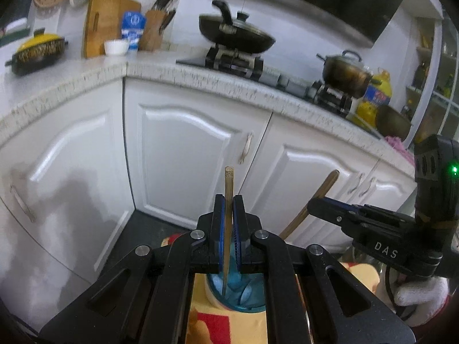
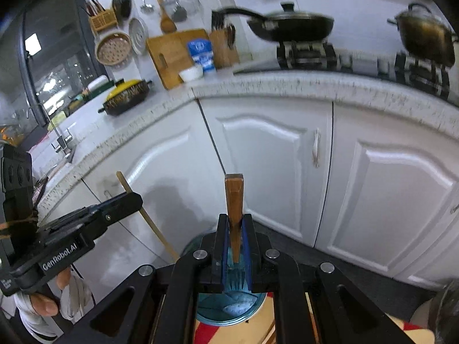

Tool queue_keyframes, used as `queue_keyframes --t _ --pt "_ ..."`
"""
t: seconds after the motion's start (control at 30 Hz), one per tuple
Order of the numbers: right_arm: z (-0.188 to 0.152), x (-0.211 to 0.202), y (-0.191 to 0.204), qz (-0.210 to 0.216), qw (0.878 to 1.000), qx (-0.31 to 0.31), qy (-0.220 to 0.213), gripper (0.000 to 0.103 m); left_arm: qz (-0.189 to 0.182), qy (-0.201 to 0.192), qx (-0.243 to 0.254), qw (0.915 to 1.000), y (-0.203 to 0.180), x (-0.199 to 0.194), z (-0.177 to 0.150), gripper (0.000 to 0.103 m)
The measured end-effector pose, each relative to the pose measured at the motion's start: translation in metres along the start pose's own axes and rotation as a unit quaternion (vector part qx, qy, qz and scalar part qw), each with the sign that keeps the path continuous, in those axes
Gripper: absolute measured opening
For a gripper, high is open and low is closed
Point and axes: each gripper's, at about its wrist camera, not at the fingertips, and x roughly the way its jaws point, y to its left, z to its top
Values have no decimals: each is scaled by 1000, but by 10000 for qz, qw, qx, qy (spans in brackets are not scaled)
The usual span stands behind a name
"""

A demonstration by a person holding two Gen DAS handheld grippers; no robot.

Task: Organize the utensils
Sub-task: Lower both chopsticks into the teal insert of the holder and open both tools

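Both tongs are pinching utensils. Left gripper (image 1: pixel 228 200) has its blue pads pressed together on a thin, pale chopstick (image 1: pixel 228 183), which stands nearly upright between the jaws, its squared end above them and its point reaching down behind them toward a blue cup (image 1: pixel 243 292). Right gripper (image 2: pixel 235 220) clamps a darker, flat wooden handle (image 2: pixel 234 197), broader than the chopstick; below its jaws the same blue cup (image 2: pixel 229 304) shows, and the handle's lower end cannot be made out clearly. Each tool appears in the other's view, just beside it: the left one (image 2: pixel 120 200) holding its stick at a slant, the right one (image 1: pixel 318 203) likewise.

Judging from this, the risk lies in crowding. Two rigid grippers work over one narrow mouth, so they could knock together, or a stick tip could catch the rim and tip the cup. The chopstick is slim and smooth, held along a short stretch only, so it may pivot or slip between the ribbed pads if its point strikes anything.

The cup looks translucent and glossy, sitting on a soft yellow-and-red cloth (image 1: pixel 218 326). Ahead of both tongs stand glossy white cabinet doors (image 1: pixel 183 149) under a speckled counter edge (image 1: pixel 200 78).
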Motion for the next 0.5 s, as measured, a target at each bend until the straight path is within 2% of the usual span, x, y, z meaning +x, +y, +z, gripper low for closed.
queue_keyframes --t 0.2,0.37,0.5 --pt "-17 35 -15 -7 9989 177 437 9 49 248 -11 9997 0 17 -15 4" --pt "-30 46 -32 -16 9969 523 582 9 110 383 -24 9992 1 22 -22 6" --pt "-36 41 -35 -62 9966 564 592 26 114 415 -49 9991 2 20 -26 21"
